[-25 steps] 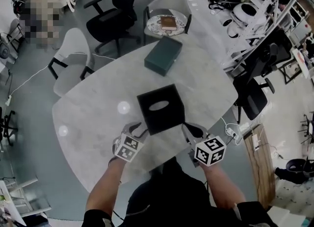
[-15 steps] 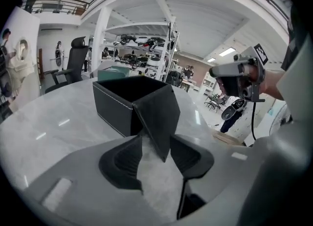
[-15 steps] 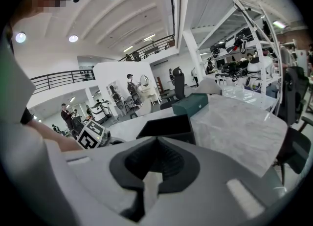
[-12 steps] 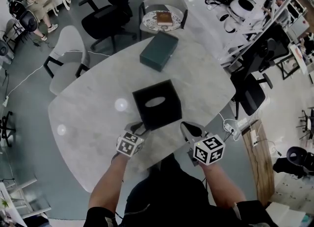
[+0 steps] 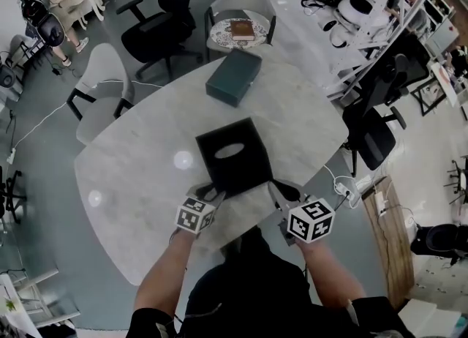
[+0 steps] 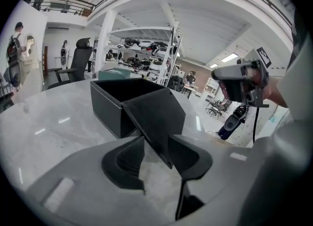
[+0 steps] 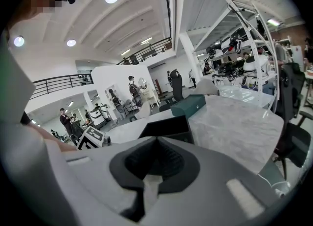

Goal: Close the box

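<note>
Left tool (image 6: 156, 141) lowered, jaws closing astride flap (image 6: 157, 115)

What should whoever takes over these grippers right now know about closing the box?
Left gripper: open, fingers just closing, astride the flap, not clamped yet.
Right gripper: shut, empty, beside the near right corner.
Box: mid table, top open, near flap hanging out toward you.
Done: left lined up on the flap.
Left: grip the flap and fold it over the top; the right can probably press it flat.
</note>
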Demonstrator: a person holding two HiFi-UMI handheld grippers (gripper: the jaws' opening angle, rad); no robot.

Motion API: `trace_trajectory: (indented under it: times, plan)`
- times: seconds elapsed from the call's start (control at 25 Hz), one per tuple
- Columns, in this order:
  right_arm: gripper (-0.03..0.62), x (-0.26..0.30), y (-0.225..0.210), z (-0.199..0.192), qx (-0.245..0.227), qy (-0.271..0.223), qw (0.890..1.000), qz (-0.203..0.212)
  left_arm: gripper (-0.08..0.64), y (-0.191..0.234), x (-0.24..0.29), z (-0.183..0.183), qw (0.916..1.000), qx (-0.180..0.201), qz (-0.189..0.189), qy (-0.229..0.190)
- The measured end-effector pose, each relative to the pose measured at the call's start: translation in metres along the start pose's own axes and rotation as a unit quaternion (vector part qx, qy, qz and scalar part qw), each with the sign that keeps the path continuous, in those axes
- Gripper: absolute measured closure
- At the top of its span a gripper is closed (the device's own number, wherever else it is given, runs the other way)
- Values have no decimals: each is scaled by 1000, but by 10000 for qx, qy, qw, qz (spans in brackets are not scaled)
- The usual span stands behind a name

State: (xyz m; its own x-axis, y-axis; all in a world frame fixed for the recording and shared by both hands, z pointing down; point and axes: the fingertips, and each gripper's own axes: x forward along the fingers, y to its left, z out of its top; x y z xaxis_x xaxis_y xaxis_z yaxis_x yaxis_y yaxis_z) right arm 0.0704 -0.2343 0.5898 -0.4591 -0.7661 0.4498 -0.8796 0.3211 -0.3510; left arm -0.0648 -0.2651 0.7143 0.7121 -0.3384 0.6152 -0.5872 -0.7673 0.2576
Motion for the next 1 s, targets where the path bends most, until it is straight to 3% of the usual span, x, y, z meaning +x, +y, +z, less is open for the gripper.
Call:
trace_trajectory:
  times: [0.44,0.68,0.76,1.0]
  plan:
    - [591,-17,2,-7,-24,8,9998,-204,387,-18,-25,24,9931,-905,-580,-476]
    - [589,-13,-35,-31,-61,373,9978,-542,387,-27,-23,18,9929,-922,-633,-393]
    - [489,-9,-51,-37,-88,556,9967,-592,387,-28,-22,20,9931,-929,-612,-379]
    - [434,18,-82,-50,45,910,9954,-309,387,-30,-18,24,9936,-946,-524,-321]
